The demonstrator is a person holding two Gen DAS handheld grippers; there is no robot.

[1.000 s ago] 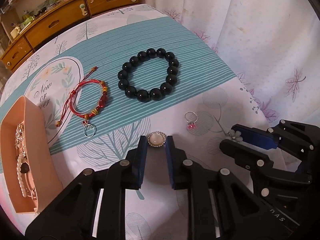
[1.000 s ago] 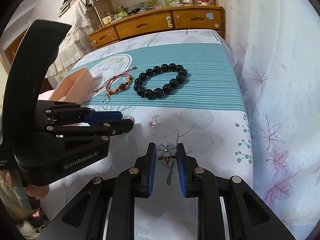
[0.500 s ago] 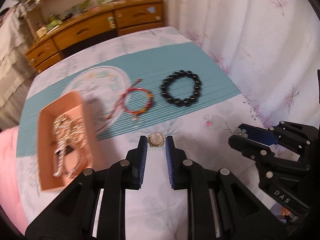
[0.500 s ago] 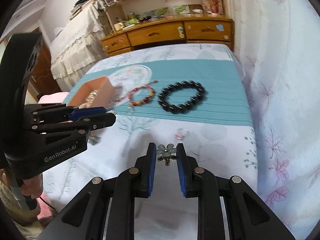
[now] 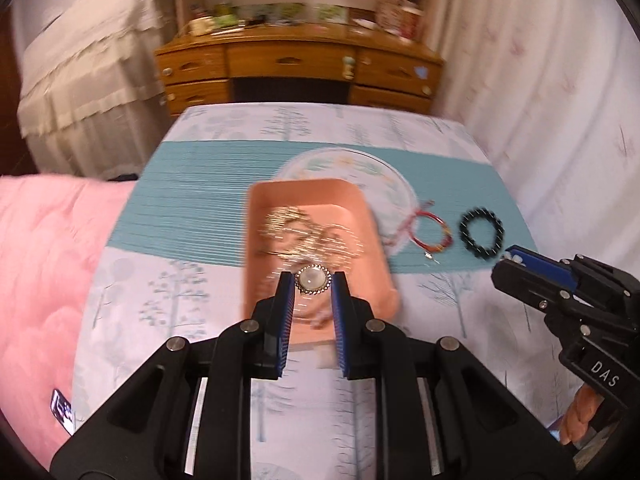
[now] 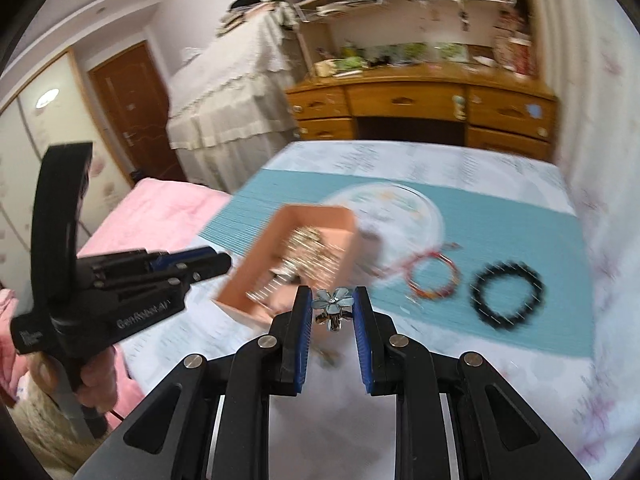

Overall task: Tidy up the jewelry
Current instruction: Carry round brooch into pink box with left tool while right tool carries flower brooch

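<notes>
Peach-coloured plastic tray [image 5: 260, 216], partly filled with blurred jewellery, is hovered over by the left gripper [image 5: 313, 280] pinching a round pearl-white brooch [image 5: 313, 279]. A blue flower-shaped clip [image 6: 333, 303] is pinched by the right gripper [image 6: 333, 308]. A red cord bracelet [image 6: 432, 276] and black bead bracelet [image 6: 507, 297] are left on the cloth, right of the tray.

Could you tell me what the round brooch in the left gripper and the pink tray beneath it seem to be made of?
Round brooch: probably silver-toned metal, with a beaded rim around a milky, glossy dome, perhaps glass or imitation pearl. Pink tray: likely matte plastic, judging by its even salmon colour, thin walls and rounded corners, though motion blur leaves it uncertain.
</notes>
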